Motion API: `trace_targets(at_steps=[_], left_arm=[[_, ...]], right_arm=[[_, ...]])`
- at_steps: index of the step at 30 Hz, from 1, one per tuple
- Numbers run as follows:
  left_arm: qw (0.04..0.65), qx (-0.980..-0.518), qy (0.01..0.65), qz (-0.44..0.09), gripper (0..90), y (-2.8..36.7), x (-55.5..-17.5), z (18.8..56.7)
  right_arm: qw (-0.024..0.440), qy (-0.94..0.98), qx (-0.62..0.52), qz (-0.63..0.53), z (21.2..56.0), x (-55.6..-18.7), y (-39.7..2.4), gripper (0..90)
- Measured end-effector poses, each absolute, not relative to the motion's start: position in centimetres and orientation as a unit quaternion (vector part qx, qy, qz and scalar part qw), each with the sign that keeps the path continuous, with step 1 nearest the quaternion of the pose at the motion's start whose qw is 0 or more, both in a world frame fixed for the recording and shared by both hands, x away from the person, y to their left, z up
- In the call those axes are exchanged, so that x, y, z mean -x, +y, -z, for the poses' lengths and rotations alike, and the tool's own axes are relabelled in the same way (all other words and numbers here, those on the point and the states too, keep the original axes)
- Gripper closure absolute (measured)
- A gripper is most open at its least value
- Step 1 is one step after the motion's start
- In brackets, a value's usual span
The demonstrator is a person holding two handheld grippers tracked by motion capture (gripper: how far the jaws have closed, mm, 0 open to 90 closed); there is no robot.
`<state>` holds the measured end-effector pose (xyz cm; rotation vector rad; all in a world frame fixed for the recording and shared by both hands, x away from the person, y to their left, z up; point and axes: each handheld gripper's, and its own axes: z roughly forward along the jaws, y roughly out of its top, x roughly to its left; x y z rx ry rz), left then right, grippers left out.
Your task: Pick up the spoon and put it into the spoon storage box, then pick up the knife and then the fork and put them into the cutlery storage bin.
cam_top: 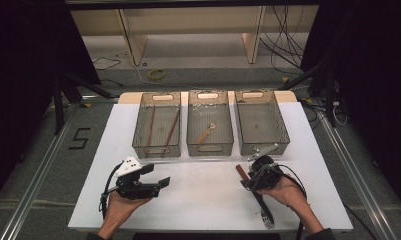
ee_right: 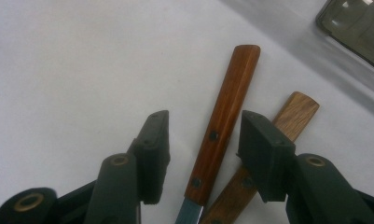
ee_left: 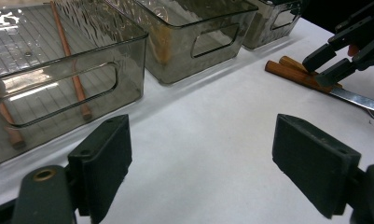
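On the white table (cam_top: 198, 200), three smoked-plastic bins (cam_top: 210, 122) stand in a row, the right bin (cam_top: 260, 120) empty. Just in front of that bin, the right gripper (ee_right: 203, 140) straddles a red-brown knife handle (ee_right: 224, 116), jaws half open and not yet pressing it. A paler handle (ee_right: 294, 112) lies touching alongside; closing off-centre could catch both. The left gripper (ee_left: 201, 158), well left of the bin, gapes wide, empty.

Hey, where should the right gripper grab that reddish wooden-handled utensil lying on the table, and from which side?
Grip the reddish handle across its narrow width near the two rivets, coming straight down from above. It lies flat on the white table, and the right gripper already straddles it, jaws apart. Keep the right-hand jaw clear of the lighter handle beside it.
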<state>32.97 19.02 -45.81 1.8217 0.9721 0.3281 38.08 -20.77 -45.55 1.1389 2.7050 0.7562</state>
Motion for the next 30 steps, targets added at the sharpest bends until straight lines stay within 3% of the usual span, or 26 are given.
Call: trace_targets(at_steps=[30], left_arm=[[0.496, -0.763, 0.392, -0.138, 18.8, 18.68, -32.68, 46.11]], right_arm=[[0.053, 0.908, -0.37, -0.191, 46.34, -38.16, -19.95, 62.2]])
